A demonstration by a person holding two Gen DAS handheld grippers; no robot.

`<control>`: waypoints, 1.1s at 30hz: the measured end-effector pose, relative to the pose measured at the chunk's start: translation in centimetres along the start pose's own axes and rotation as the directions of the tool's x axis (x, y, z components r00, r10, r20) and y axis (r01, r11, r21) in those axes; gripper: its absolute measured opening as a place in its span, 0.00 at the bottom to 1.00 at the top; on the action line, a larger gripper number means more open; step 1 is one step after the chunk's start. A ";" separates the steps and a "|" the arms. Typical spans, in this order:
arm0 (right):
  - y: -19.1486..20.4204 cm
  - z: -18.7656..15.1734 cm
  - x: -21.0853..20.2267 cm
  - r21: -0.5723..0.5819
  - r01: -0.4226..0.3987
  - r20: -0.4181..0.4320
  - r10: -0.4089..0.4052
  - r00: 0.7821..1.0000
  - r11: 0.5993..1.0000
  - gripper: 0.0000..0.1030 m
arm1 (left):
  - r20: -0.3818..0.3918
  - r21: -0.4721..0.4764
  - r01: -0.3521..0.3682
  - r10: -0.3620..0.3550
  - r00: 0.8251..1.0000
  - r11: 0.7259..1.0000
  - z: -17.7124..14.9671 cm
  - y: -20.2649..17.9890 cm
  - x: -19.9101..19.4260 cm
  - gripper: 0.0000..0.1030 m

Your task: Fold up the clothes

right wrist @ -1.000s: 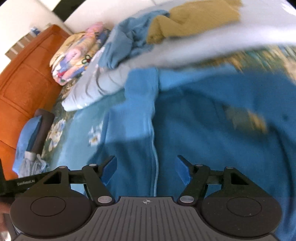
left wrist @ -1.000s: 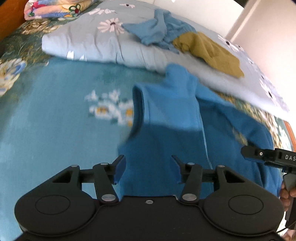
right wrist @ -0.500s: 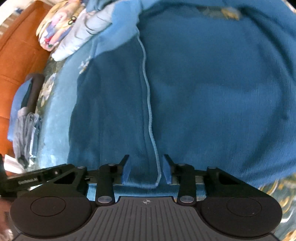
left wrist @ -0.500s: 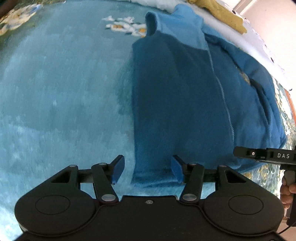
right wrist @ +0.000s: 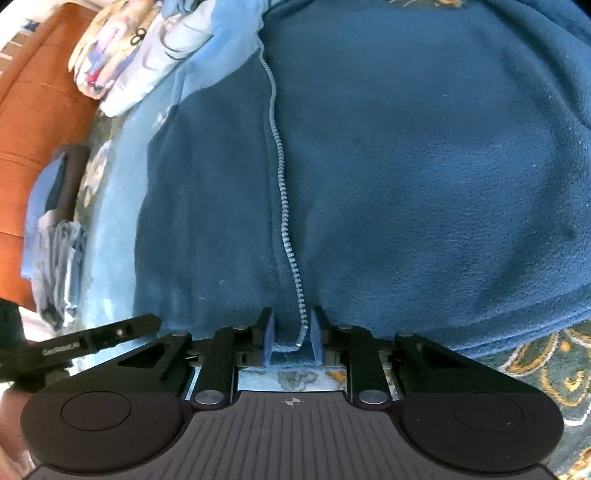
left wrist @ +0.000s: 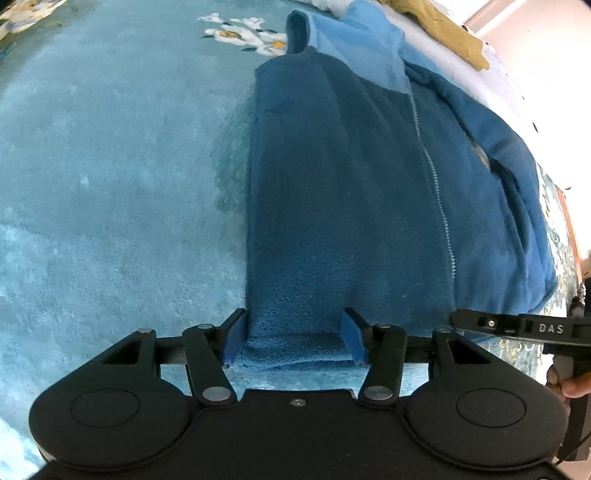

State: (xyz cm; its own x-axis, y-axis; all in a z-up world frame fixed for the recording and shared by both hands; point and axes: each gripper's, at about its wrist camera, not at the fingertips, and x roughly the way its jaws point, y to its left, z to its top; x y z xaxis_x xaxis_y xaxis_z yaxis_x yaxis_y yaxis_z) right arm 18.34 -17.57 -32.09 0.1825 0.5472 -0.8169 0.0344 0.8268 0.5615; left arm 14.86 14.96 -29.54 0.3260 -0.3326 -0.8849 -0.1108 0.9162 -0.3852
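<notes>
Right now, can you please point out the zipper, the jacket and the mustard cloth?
zipper (right wrist: 284, 218): right wrist view, middle of the tooth line.
jacket (left wrist: 332, 206): left wrist view, flat front panel left of the zipper.
mustard cloth (left wrist: 454, 35): left wrist view, its lower edge at the top of the picture.

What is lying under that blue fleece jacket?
The blue fleece jacket lies on a teal blanket with white flowers; a patterned cover shows at its hem. What lies beneath its middle stays hidden.
</notes>
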 end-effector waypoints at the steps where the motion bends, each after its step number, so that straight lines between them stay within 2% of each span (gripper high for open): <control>1: -0.2 -0.1 0.0 0.015 -0.010 0.003 0.010 1.000 1.000 0.18 | 0.000 -0.005 0.004 -0.004 1.000 1.000 0.0 0.1 0.0 0.51; 9: -1.0 -0.1 0.5 0.087 -0.117 0.003 0.117 0.993 0.989 0.18 | 0.005 -0.014 0.020 -0.020 1.000 1.000 -0.1 0.4 -0.1 0.50; 12: -1.8 -0.2 0.4 0.115 -0.099 0.016 0.098 0.995 0.988 0.18 | 0.004 -0.018 0.016 -0.016 1.000 1.000 -0.2 0.4 0.0 0.50; 17: -2.1 -0.6 0.7 0.129 -0.115 0.004 0.116 0.993 0.985 0.18 | 0.008 -0.018 0.015 -0.015 1.000 1.000 -0.2 0.4 0.1 0.50; 23: -2.2 -0.2 1.2 0.161 -0.169 0.017 0.169 0.986 0.972 0.19 | 0.007 -0.003 0.024 -0.024 1.000 1.000 -0.1 0.6 0.0 0.50; 26: -2.0 -0.1 0.9 0.159 -0.222 0.038 0.219 0.975 0.962 0.19 | 0.006 0.005 0.033 -0.033 0.999 0.999 0.0 0.6 0.0 0.49; 33: -2.8 -0.8 -0.4 0.188 -0.259 0.090 0.246 0.965 0.947 0.18 | 0.016 -0.015 0.038 -0.038 0.999 0.999 -0.4 0.9 -0.2 0.49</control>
State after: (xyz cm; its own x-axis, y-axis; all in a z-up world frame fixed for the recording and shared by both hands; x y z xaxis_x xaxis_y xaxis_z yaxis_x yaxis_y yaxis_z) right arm 17.42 -19.97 -33.47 0.2732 0.7198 -0.6381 0.1698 0.6169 0.7685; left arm 14.34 15.76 -29.84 0.3449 -0.3635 -0.8654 -0.1127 0.8993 -0.4226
